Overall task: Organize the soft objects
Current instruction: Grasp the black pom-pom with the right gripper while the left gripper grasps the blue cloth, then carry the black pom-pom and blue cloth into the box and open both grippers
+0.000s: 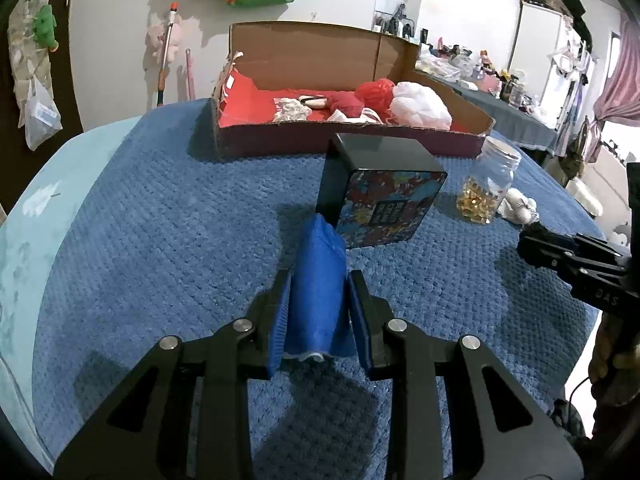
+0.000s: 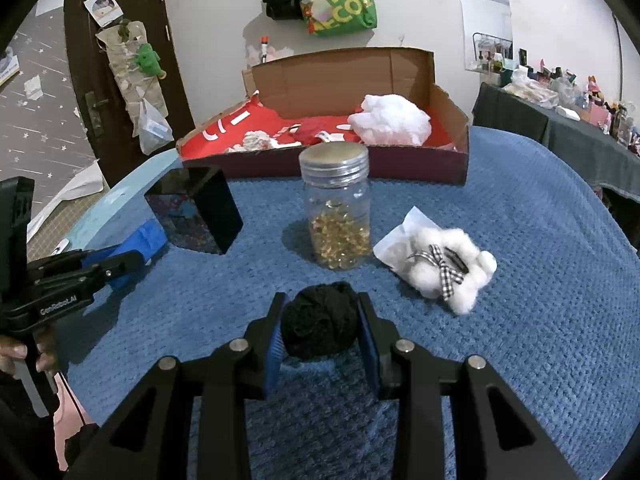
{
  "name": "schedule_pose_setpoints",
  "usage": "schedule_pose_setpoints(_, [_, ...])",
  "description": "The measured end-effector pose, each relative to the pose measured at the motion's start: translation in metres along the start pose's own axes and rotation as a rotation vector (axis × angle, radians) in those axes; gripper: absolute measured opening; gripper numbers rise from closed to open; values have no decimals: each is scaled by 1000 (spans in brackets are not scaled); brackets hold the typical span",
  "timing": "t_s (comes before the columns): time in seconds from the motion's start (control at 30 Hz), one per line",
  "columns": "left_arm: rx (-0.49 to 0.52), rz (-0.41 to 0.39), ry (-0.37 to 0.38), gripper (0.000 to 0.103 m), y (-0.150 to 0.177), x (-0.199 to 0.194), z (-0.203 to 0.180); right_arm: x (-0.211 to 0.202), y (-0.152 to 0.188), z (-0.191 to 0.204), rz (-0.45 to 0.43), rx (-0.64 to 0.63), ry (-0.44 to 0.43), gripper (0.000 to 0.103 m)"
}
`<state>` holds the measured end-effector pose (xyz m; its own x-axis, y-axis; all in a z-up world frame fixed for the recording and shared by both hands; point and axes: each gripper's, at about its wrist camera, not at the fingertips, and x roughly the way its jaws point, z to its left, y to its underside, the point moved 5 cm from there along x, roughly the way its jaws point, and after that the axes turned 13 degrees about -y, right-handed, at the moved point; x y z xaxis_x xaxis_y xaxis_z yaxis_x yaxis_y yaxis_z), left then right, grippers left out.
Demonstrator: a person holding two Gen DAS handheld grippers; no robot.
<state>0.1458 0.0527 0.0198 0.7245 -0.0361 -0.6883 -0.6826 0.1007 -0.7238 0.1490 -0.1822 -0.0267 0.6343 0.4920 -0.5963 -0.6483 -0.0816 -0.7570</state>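
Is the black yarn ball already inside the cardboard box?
No, the black yarn ball sits between the right gripper's fingers above the blue blanket, well short of the cardboard box.

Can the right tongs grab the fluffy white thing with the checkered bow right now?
Probably not yet. The right tongs are shut on a black yarn ball. The white fluffy toy lies close by on the blue blanket with nothing between, so it looks reachable once the ball is dropped.

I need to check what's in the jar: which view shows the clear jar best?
The right wrist view: the jar stands central, with lid and yellow beads plain. The left wrist view shows it smaller, off to the right.
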Motion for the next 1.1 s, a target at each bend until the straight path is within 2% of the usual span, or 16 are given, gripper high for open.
schedule_pose_setpoints(0.17, [1, 6, -17, 27, 0, 2, 3, 0, 0, 0, 7, -7, 8, 35])
schedule_pose_setpoints(0.33, [22, 31, -51, 27, -3, 7, 9, -3, -4, -7, 13, -24, 57, 35])
schedule_pose_setpoints(0.5, [83, 48, -109, 27, -17, 18, 19, -14, -16, -28, 13, -45, 133, 36])
schedule_pose_setpoints(0.67, [94, 55, -113, 27, -39, 29, 31, -21, -36, -59, 28, -53, 205, 36])
schedule_pose_setpoints(0.87, [74, 41, -26, 27, -72, 39, 34, -13, -67, -91, 39, -19, 167, 36])
schedule_pose_setpoints(1.1, [70, 7, 65, 27, -110, 42, 27, 8, -102, -100, 37, 8, 38, 36])
